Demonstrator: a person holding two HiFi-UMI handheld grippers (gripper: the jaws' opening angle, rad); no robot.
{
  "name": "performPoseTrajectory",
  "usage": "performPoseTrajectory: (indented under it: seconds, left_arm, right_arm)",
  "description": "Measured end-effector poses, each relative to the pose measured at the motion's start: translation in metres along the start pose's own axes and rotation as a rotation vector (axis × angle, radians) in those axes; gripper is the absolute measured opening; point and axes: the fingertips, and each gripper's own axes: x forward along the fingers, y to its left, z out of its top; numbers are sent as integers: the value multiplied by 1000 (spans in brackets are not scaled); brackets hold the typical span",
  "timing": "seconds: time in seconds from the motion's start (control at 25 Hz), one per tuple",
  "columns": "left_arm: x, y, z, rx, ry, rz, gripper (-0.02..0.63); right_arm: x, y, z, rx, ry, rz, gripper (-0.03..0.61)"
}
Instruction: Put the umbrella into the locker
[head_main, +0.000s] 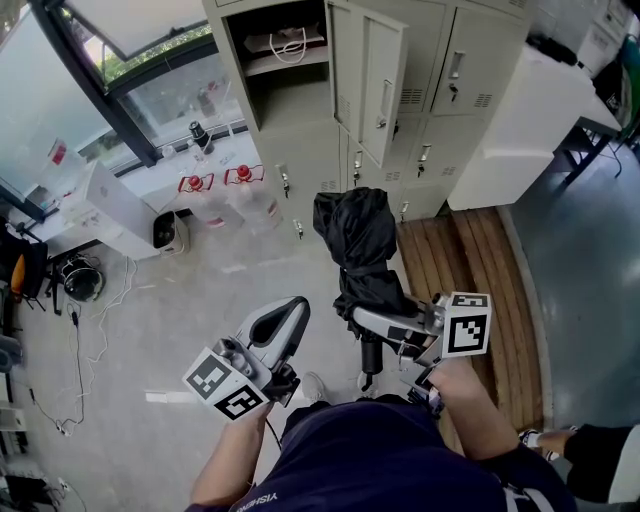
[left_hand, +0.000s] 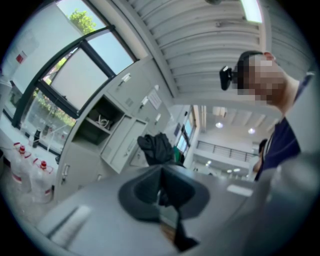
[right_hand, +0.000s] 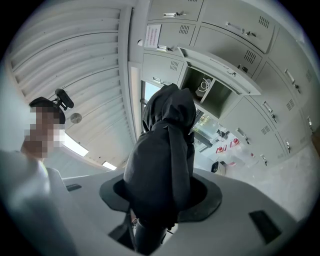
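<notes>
- Umbrella: black, folded, upright at frame centre; its lower part is clamped in the right hand-held gripper.
- Left hand-held gripper: lower centre-left, jaws together, holding nothing.
- Locker: top of frame, upper compartment open, door swung out; apart from the umbrella.

black umbrella, pale grey locker, black-and-white marker cube

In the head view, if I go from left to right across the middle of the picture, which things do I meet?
White box → two red-capped bottles → black umbrella → wooden planks.
</notes>
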Motion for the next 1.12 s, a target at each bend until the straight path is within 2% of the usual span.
performPoseTrajectory:
  seconds: [0.64,0.92,1.12]
  left_arm:
    - [64,-4,-20,4,-23,64,2]
    - [72,22,-14,2,-17,76,2]
    - [68,56,-2,-4,-13,65,2]
  right_arm:
    - [-48,-40,39,4,54,28,206]
    - [-31,-56,55,7,59,32,206]
    - [-1,-69,64,5,52,20,206]
